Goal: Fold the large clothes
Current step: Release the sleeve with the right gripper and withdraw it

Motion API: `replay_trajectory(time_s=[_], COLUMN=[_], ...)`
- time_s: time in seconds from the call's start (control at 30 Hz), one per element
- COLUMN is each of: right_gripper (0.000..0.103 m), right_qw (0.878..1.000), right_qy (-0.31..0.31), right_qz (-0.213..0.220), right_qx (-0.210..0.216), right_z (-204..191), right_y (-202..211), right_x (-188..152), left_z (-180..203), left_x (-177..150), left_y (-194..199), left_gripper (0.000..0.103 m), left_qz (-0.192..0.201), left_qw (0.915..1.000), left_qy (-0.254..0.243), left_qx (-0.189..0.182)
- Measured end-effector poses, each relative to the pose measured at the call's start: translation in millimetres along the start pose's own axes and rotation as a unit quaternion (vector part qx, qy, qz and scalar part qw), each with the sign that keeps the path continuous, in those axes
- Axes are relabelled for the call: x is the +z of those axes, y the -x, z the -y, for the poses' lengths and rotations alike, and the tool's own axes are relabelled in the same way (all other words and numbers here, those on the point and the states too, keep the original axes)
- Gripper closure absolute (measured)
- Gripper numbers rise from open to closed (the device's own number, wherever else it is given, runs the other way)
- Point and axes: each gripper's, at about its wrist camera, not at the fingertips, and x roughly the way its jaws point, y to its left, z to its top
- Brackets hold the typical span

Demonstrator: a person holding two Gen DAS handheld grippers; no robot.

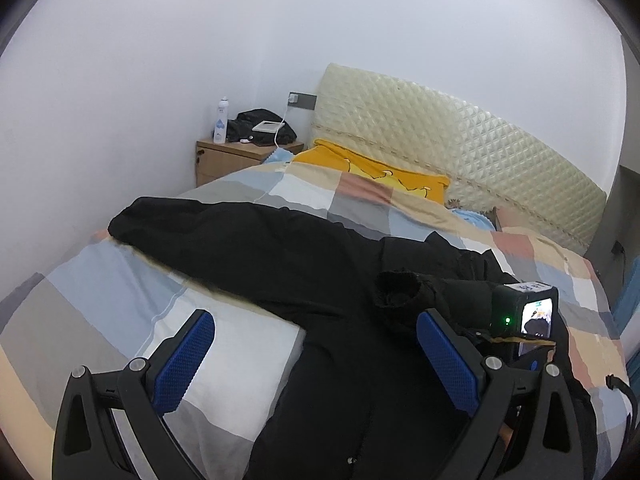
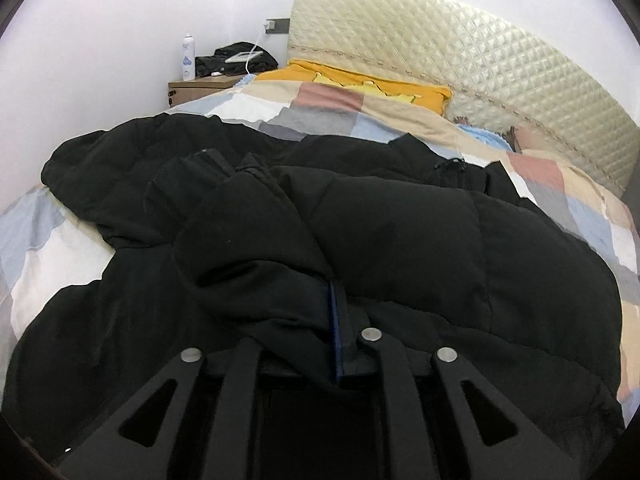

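The black padded coat is lying spread across the checked quilt of the bed, and both claws are working at its near edge. The right gripper is sitting nearly closed, with a fold of the coat's sleeve bunched between its jaws; only one blue pad edge is showing, so whether the pads are actually pressing the cloth I cannot tell. From that claw the sleeve is rising toward 11 o'clock, and the coat's quilted body is swelling away toward 1 and 2 o'clock.

The left gripper is standing wide open, its blue pads well apart and holding nothing. The coat's front is passing between the fingers toward 12 o'clock, with the other sleeve stretching out flat toward 10 o'clock. Just beyond the right-hand finger, at 2 o'clock, the right gripper's camera (green light glowing) is showing beside a bunched cuff.

Farther out, at 12 to 1 o'clock, a yellow pillow is resting against the cream quilted headboard. At 11 o'clock a wooden nightstand is carrying a white spray bottle and dark clothing.
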Motion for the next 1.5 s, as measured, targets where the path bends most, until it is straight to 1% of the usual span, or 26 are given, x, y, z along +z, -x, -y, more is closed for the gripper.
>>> replay_trajectory(time_s=[0.03,0.07,0.1,0.17,0.2,0.3,0.4,0.47,0.6,0.7,0.83,0.9,1.0,1.07,1.1,1.17,1.2,1.3,1.37,1.5], right_gripper=[0.081,0.072,0.059,0.044,0.042,0.041,0.04,0.04,0.04,0.04,0.04,0.04,0.039,0.039,0.039,0.039,0.039,0.039,0.039,0.039], right_qw=[1.0,1.0,1.0,1.0,1.0,0.999,0.998,0.997,0.995,0.993,0.99,0.989,0.986,0.985,0.984,0.981,0.98,0.978,0.977,0.979], right_qy=[0.001,0.0,-0.002,-0.013,-0.015,-0.016,-0.031,-0.046,-0.071,-0.086,-0.097,-0.099,-0.112,-0.119,-0.122,-0.137,-0.14,-0.143,-0.146,-0.133], right_qz=[-0.002,-0.001,0.001,0.008,0.012,0.024,0.042,0.051,0.068,0.082,0.1,0.11,0.124,0.129,0.13,0.136,0.14,0.149,0.153,0.157], right_qx=[-0.002,0.001,0.004,0.011,0.014,0.027,0.032,0.036,0.024,0.021,0.017,0.014,0.012,0.006,0.004,0.013,0.014,0.021,0.023,0.001], right_z=[-3,-4,-5,-2,-2,6,22,37,66,83,102,111,127,139,144,155,159,168,173,176], right_y=[4,8,13,23,27,43,64,76,101,119,147,162,184,198,205,220,228,246,256,273], right_x=[-2,-2,-3,-6,-6,-6,-5,-4,-6,-8,-13,-17,-28,-38,-43,-55,-61,-76,-84,-95], left_z=[2,3,6,13,17,25,32,37,40,47,59,63,70,78,83,92,95,101,105,113], left_x=[0,0,-1,-3,-4,-6,-8,-6,-2,-4,-9,-11,-15,-19,-20,-24,-24,-27,-29,-33], left_y=[1,2,3,5,6,8,10,11,17,20,23,25,28,31,34,39,40,43,42,44], left_gripper=[0.001,0.001,0.001,0.001,0.001,0.001,0.001,0.001,0.001,0.001,0.001,0.001,0.001,0.001,0.001,0.001,0.001,0.001,0.001,0.001], left_qz=[0.003,0.006,0.008,0.011,0.011,0.012,0.014,0.016,0.028,0.031,0.02,0.021,0.014,0.013,0.017,0.029,0.03,0.022,0.016,0.012], left_qw=[1.0,1.0,0.9999,0.9996,0.9995,0.9992,0.9988,0.9982,0.9979,0.9969,0.9968,0.9971,0.9975,0.9968,0.9961,0.9947,0.9946,0.9949,0.9946,0.9939], left_qy=[-0.002,-0.006,-0.011,-0.026,-0.03,-0.037,-0.047,-0.057,-0.058,-0.072,-0.077,-0.072,-0.063,-0.071,-0.08,-0.097,-0.099,-0.092,-0.094,-0.099], left_qx=[0.0,-0.001,0.0,0.002,0.002,-0.002,-0.004,0.011,0.005,0.003,-0.013,-0.014,-0.029,-0.034,-0.031,-0.016,-0.014,-0.036,-0.041,-0.047])
